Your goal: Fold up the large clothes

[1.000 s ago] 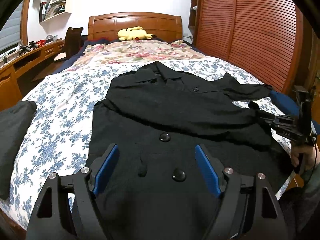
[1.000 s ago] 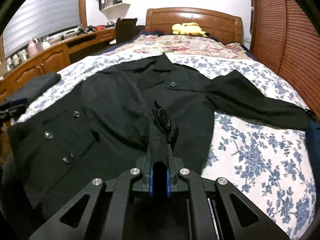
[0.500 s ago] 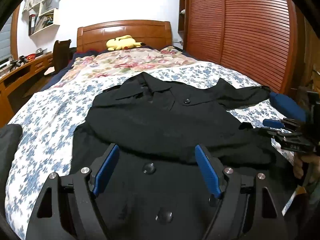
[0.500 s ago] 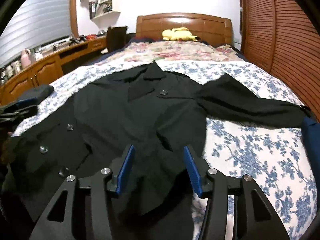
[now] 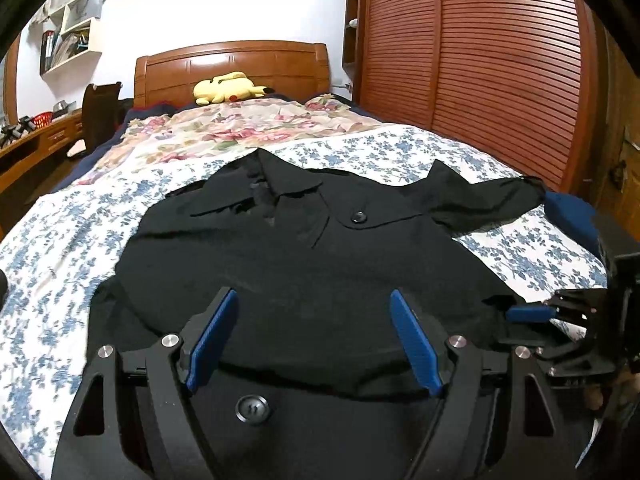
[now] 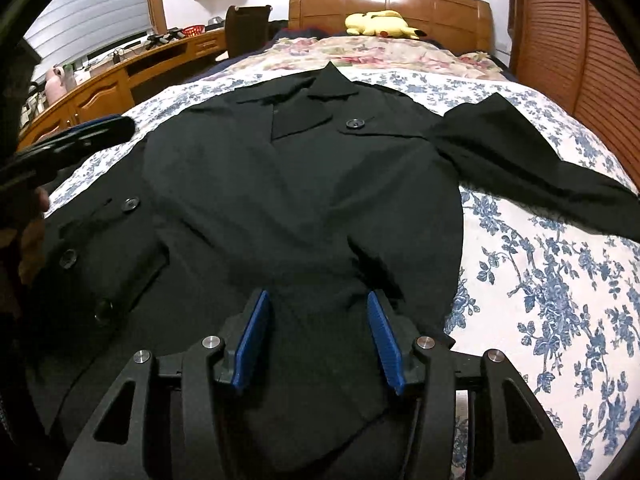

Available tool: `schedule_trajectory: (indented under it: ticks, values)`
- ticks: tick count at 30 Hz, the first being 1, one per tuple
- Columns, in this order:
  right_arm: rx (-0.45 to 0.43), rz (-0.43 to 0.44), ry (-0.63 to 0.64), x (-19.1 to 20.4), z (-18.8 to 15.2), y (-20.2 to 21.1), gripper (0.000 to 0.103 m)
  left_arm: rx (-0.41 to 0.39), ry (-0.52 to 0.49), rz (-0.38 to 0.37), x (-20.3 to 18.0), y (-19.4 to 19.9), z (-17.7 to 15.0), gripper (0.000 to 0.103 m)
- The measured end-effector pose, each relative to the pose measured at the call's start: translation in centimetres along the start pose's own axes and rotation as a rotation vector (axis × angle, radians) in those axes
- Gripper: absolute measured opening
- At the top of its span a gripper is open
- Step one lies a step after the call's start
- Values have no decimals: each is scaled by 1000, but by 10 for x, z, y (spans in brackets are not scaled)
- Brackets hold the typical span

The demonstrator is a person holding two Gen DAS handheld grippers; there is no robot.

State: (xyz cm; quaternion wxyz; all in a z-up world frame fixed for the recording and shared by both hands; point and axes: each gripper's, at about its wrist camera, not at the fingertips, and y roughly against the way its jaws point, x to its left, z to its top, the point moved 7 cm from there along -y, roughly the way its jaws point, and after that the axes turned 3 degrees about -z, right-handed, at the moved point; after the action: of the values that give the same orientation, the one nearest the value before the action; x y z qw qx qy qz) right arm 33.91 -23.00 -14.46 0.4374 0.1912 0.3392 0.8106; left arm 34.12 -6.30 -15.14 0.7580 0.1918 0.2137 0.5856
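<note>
Blue-padded left gripper (image 5: 314, 336) nearest, spread wide over the coat's lower front, nothing between the pads, a big button (image 5: 252, 409) just under the frame. Blue-padded right gripper (image 6: 318, 340) too, jaws just opened from a pinch and now parted over loose black cloth, pads not pressing it. Probably both freed on purpose, so the fold just laid across can settle flat before the next grab.

Black coat (image 6: 304, 200) spread face up on the floral sheet (image 6: 560, 288), hem toward the cameras, collar toward the headboard. Left side of the body already doubled inward over the front, its edge lying across the button row. Right sleeve (image 6: 532, 176) stretched out to the side over the sheet, not yet folded; likely next, being the one part beyond the coat's outline.

Farther off, flowered quilt (image 5: 248, 132) across the bed's upper part, yellow plush toy (image 5: 228, 88) resting against the wooden headboard (image 5: 232, 60).

As for containers: wall shelf (image 5: 68, 36) stuffed with folders and papers, red basket (image 5: 42, 119) on the desk, contents too small to tell. Slatted wardrobe doors (image 5: 480, 60) shut.
</note>
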Motion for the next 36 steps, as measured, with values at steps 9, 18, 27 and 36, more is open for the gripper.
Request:
schedule_trajectory:
  ticks: [9, 18, 27, 36]
  values:
    - [8, -4, 0, 2, 2, -1, 53, -1, -4, -4, 0, -9, -11, 79]
    - [-4, -19, -2, -1, 7, 5, 53, -35, -5, -6, -1, -4, -15, 79]
    - [-89, -134, -27, -42, 25, 45, 53, -44, -16, -3, -2, -1, -17, 79]
    - [-83, -331, -76, -136, 56, 40, 71, -58, -52, 8, -7, 1, -18, 79]
